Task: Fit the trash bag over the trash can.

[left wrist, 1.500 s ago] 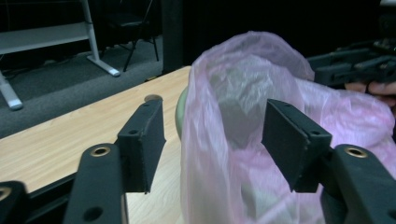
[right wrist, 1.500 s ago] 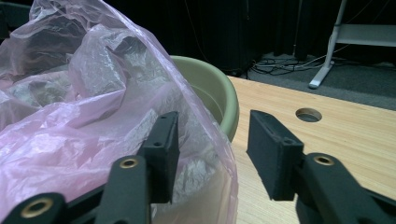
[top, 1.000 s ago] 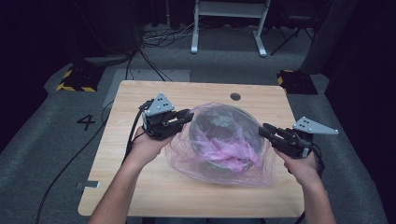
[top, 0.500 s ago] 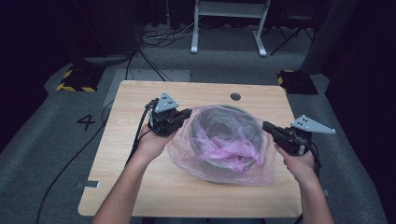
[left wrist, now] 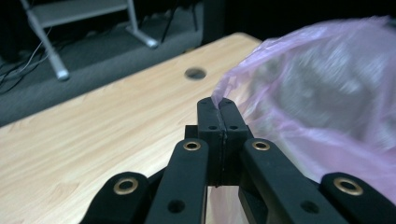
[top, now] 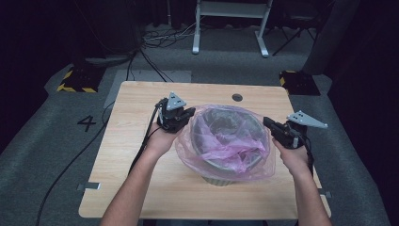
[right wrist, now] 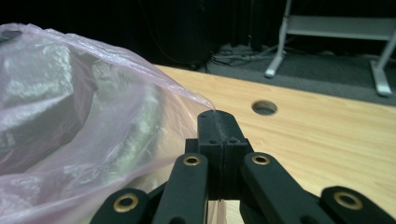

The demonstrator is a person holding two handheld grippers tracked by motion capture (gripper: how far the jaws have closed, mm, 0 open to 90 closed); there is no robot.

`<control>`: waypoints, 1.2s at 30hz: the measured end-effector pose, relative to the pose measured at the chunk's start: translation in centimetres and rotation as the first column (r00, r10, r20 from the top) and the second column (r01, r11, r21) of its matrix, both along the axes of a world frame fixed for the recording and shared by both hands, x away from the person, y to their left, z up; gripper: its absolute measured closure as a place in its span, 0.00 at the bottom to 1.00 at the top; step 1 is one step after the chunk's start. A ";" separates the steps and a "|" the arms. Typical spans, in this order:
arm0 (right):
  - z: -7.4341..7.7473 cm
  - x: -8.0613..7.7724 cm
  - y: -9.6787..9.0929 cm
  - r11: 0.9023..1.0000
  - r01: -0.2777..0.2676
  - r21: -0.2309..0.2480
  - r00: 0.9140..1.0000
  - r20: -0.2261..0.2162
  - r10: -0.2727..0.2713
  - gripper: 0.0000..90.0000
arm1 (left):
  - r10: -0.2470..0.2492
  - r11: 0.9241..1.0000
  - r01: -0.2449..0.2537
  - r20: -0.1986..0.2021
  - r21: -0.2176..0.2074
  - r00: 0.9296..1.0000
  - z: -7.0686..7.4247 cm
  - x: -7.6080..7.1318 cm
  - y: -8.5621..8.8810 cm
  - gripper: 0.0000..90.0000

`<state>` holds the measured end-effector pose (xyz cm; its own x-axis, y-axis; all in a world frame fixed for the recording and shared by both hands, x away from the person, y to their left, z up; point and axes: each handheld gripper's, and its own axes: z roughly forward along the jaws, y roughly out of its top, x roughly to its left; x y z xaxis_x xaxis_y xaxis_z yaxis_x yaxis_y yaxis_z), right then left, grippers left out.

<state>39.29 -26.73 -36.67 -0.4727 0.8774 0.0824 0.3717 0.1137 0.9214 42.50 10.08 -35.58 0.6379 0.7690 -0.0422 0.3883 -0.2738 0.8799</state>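
Left tool (top: 189, 113) is clamped shut on the bag (top: 226, 141) edge, right tool (top: 266, 122) likewise; between them the bag is stretched over the bin (top: 221, 176) on the tabletop (top: 136, 103).

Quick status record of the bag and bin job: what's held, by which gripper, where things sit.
work: pink plastic bag being fitted over a grey bin
left gripper: shut on the bag's edge, at the bin's left side
right gripper: shut on the bag's edge, at the bin's right side
bag: draped over the bin's rim, lining its inside
bin: upright on the wooden table
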 end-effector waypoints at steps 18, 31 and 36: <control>-5.6 1.3 -0.4 0.996 0.077 0.035 0.995 -0.062 -0.074 1.00 | -0.048 0.989 0.037 -0.078 -0.141 0.996 -5.5 1.7 1.0 1.00; -7.9 0.8 -0.4 0.998 0.027 0.048 0.995 -0.093 -0.023 1.00 | -0.109 0.971 0.085 -0.101 -0.223 0.989 -8.2 1.3 2.5 1.00; -9.3 0.8 -0.5 0.997 0.028 0.075 0.990 -0.142 -0.018 1.00 | -0.091 0.979 0.061 -0.148 -0.194 0.985 -9.5 1.5 2.4 1.00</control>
